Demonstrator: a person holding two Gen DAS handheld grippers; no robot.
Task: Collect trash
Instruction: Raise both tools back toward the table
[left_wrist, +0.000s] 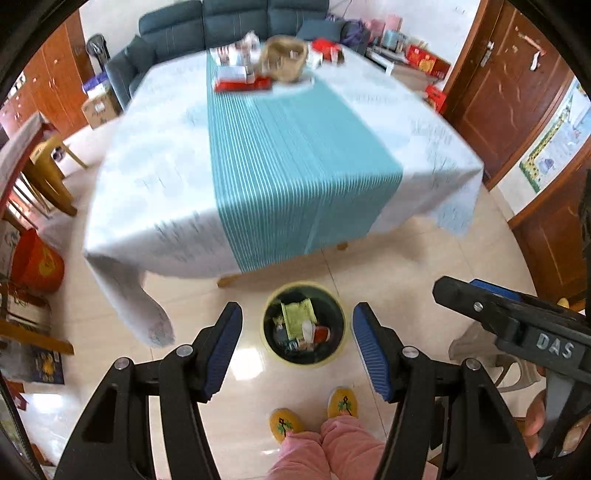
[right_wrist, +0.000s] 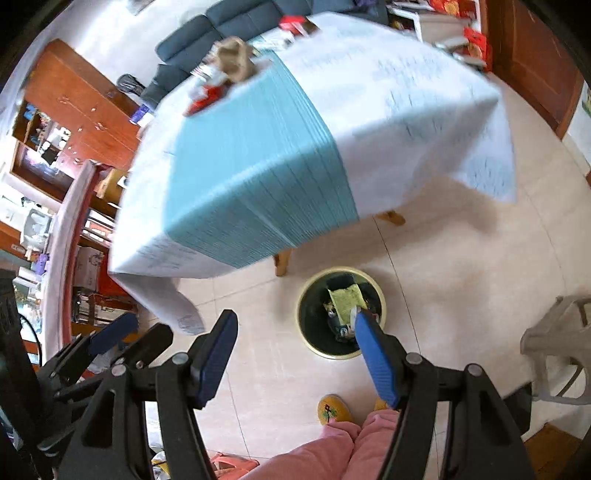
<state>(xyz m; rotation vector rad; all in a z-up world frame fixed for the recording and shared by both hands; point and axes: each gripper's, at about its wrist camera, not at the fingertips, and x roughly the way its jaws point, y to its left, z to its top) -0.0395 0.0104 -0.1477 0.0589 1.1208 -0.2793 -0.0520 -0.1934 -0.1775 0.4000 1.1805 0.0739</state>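
Both wrist views look steeply down from standing height, well above the floor. Both share the trash bin (left_wrist: 304, 325) (right_wrist: 317, 332), the cloth-covered table (left_wrist: 166, 177) (right_wrist: 424, 110) beyond and yellow slippers (left_wrist: 342, 402) (right_wrist: 334, 409).

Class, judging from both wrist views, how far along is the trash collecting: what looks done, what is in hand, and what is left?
Done: the bin on the floor already holds a green wrapper and other scraps. In hand: nothing; the left gripper and right gripper are both open and empty above the floor. Left: possibly the blurred items at the table's far end; whether any are trash cannot be told.
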